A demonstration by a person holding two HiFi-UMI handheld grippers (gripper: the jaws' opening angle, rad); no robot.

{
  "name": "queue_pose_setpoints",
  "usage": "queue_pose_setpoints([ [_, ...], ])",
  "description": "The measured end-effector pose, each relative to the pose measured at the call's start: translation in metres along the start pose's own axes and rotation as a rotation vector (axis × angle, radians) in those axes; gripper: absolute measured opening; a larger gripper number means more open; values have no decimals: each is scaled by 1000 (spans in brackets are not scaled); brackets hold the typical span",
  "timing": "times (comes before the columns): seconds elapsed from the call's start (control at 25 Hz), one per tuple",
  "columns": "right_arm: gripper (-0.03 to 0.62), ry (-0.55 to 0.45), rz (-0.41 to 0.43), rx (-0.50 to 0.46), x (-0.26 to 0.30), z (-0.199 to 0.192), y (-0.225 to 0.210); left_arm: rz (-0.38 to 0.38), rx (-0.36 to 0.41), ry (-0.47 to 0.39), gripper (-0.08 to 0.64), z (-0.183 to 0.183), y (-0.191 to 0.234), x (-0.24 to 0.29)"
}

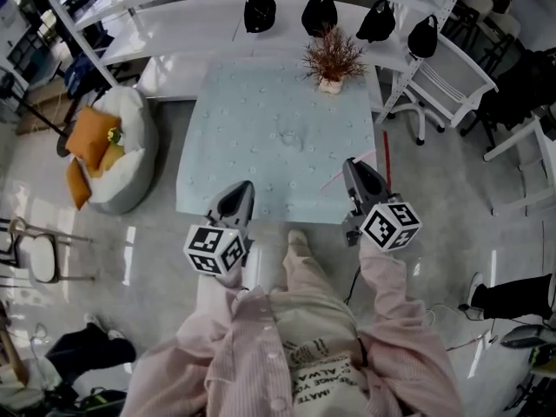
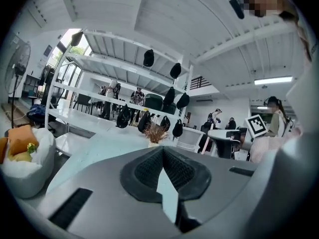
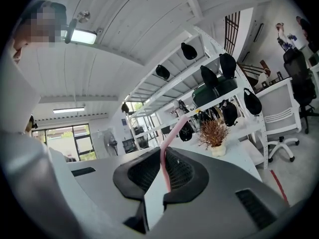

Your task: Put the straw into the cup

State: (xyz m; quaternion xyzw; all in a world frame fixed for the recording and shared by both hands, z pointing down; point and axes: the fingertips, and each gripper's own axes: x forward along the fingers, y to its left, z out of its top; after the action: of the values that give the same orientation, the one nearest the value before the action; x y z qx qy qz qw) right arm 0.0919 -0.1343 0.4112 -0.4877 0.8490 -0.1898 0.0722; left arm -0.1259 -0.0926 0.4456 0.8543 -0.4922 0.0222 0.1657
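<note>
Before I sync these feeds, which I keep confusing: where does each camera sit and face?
Head view: on the person's head, looking steeply down at the table; shows pink sleeves, left gripper and right gripper.
Left gripper view: on the left gripper, facing along its shut, empty jaws across the table.
Right gripper view: on the right gripper, along jaws shut on the straw.
Shared: all three show the potted plant.

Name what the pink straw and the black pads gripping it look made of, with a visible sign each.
The straw looks like plastic: smooth, matt pink, a thin tube bent near its top. The pads are probably rubber: matt black, fine grid texture.
</note>
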Motion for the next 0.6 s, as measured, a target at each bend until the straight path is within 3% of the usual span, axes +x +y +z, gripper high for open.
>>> queue_pose_setpoints([
  [0.6, 26, 65, 77, 73, 119, 20, -64, 80, -67, 26, 0, 19, 44, 106],
])
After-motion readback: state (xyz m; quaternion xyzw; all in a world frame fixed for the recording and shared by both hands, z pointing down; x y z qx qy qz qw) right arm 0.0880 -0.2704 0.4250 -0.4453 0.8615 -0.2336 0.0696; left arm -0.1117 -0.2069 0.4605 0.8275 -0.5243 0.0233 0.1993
